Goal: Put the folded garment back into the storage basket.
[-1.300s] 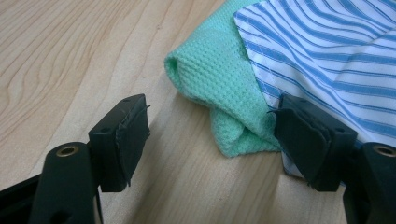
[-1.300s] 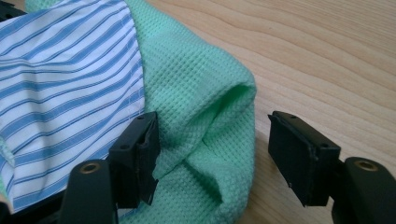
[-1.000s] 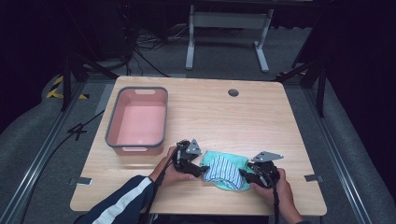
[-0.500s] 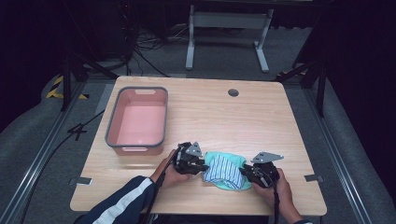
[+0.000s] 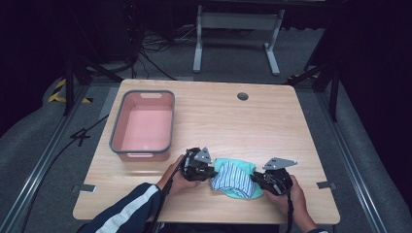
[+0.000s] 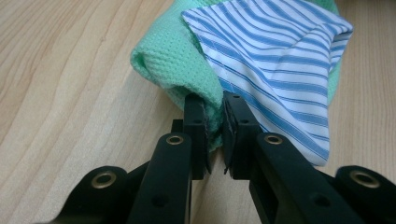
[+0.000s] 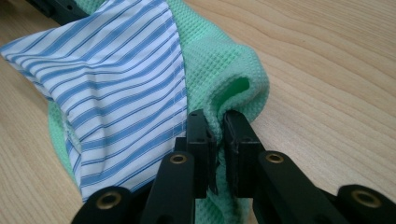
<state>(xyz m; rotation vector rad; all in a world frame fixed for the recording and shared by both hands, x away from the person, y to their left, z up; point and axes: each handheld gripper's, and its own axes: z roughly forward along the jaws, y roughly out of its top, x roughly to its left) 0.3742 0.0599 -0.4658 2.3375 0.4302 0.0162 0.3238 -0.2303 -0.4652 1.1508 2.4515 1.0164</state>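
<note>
The green cloth (image 5: 232,180) lies at the table's (image 5: 272,126) near edge with the striped cloth (image 5: 234,175) on top. My left gripper (image 6: 214,122) and right gripper (image 7: 215,131) each pinch a green fold. I worry that only green is caught, so lifting could let the striped piece slide off.
</note>
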